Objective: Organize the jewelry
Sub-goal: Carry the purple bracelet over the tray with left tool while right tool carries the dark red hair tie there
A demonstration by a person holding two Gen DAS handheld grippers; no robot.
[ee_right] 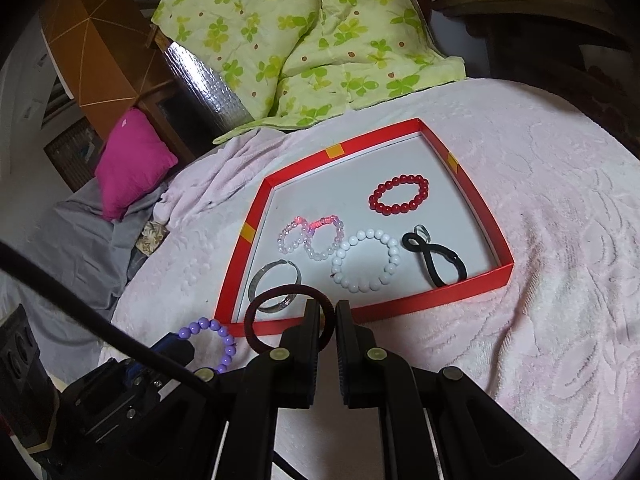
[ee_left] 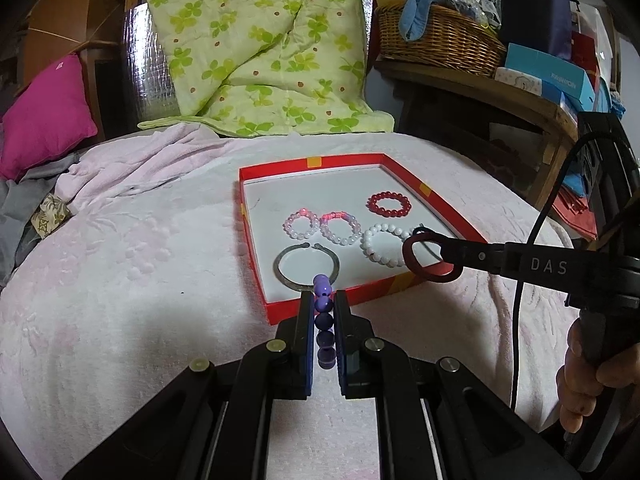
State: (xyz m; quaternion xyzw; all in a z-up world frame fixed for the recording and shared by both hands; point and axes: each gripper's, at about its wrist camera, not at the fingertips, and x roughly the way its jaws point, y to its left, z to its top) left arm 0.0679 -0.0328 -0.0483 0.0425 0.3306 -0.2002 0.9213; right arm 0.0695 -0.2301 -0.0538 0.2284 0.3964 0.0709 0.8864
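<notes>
Left hand-held gripper (ee_left: 323, 312) pinches a purple bead bracelet (ee_left: 323, 320) just short of the red tray's (ee_right: 472, 280) near wall; right hand-held gripper (ee_right: 329, 320) pinches a dark maroon hair tie (ee_right: 280, 314) above that wall. Advice: carry each past the rim before releasing, onto bare floor clear of the white bead bracelet (ee_right: 366, 260) and silver bangle (ee_right: 274, 292). Tray rests on a pink bed blanket (ee_right: 540, 240), probably soft and yielding. Green floral quilt (ee_left: 260, 40) and wicker basket (ee_left: 436, 36) stand behind.
</notes>
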